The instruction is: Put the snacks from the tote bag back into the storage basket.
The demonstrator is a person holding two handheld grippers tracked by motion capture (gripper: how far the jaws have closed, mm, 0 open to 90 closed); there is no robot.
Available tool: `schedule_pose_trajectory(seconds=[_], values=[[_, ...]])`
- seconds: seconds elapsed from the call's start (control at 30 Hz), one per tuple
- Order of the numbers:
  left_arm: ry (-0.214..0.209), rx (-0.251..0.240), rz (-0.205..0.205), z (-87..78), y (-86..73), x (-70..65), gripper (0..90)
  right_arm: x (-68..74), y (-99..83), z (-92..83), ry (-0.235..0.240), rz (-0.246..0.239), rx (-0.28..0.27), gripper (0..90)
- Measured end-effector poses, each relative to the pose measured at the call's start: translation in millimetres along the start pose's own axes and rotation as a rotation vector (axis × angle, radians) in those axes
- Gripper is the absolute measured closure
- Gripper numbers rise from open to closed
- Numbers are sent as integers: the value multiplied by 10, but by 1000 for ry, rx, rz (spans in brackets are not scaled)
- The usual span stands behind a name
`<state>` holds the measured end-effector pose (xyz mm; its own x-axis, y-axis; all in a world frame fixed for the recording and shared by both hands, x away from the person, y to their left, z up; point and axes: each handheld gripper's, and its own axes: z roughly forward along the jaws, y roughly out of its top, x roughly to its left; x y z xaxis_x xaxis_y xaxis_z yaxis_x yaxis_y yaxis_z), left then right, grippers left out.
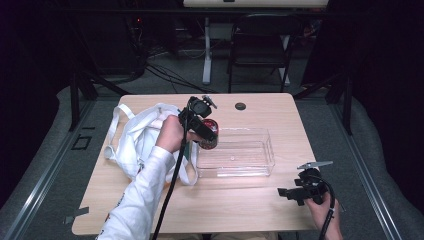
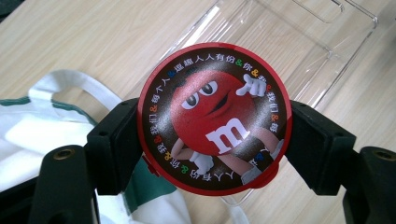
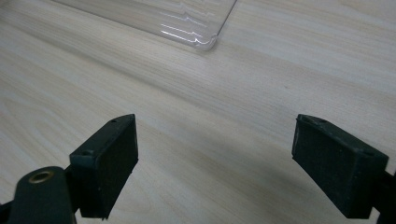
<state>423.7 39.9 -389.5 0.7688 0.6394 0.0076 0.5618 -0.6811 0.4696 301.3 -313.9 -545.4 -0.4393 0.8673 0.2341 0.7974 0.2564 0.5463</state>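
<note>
A round red candy tin (image 2: 215,116) with a red cartoon figure on its lid sits between the jaws of my left gripper (image 2: 212,149), which is shut on it. In the high view the tin (image 1: 209,136) hangs at the left end of a clear plastic tray (image 1: 250,150), held by the left gripper (image 1: 205,131). A white cloth tote bag (image 1: 135,140) with a green print lies to the left of it. My right gripper (image 3: 215,158) stands open over bare wood, with the tray's corner (image 3: 205,37) ahead; from above the right gripper (image 1: 292,192) is near the table's front right.
The wooden table (image 1: 150,210) has a small dark round cap (image 1: 240,106) near its far edge. A folding chair (image 1: 260,45) and a table leg stand beyond it on grey floor. The bag's white handles (image 1: 117,117) trail toward the far left corner.
</note>
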Motion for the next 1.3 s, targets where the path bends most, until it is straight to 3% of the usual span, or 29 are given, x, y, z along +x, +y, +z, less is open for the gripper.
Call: schedule_pose_trajectory(seconds=[0.5, 1.3], values=[[-43, 28, -17, 324, -104, -71, 258, -1, -5, -6, 0, 1, 0, 140], [-82, 93, -54, 704, -365, -76, 258, 1, -5, -1, 3, 3, 0, 141]])
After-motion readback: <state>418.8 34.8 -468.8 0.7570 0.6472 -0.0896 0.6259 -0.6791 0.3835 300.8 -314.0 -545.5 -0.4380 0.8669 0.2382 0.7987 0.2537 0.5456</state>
